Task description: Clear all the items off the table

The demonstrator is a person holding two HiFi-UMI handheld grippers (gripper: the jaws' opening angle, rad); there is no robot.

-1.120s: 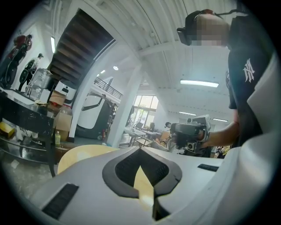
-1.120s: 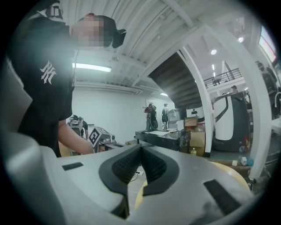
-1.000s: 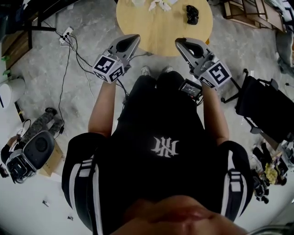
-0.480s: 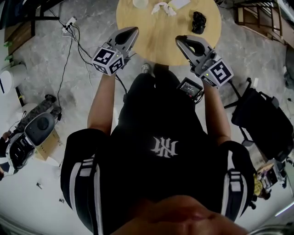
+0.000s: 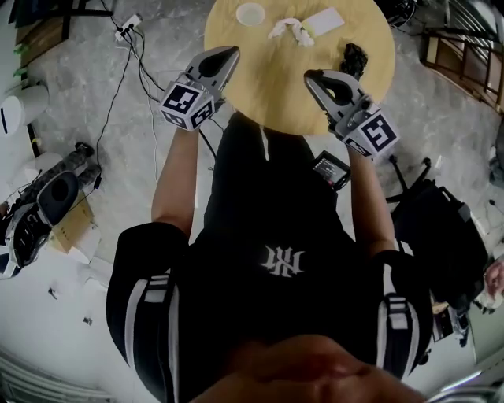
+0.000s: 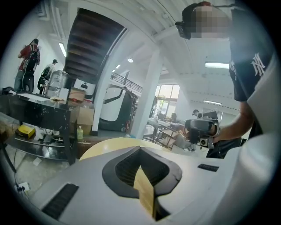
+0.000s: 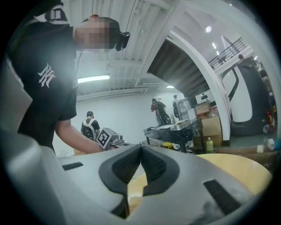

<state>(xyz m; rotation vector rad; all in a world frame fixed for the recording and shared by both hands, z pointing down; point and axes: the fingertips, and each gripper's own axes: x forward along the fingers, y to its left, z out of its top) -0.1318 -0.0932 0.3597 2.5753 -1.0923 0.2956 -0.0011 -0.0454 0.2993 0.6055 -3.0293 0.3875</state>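
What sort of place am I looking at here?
Probably an open workshop or lab hall: a bare concrete floor with a power strip and trailing cables, cluttered black shelving beside cardboard boxes, and a staircase overhead.

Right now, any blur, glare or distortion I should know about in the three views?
Head view: heavy fisheye bend, round table sharp, bottom edge out of focus. Left gripper view: dark round vignette, windows washed out, left gripper soft close to the lens. Right gripper view: same vignette, strip light glaring, right gripper crisp at its shut jaws.
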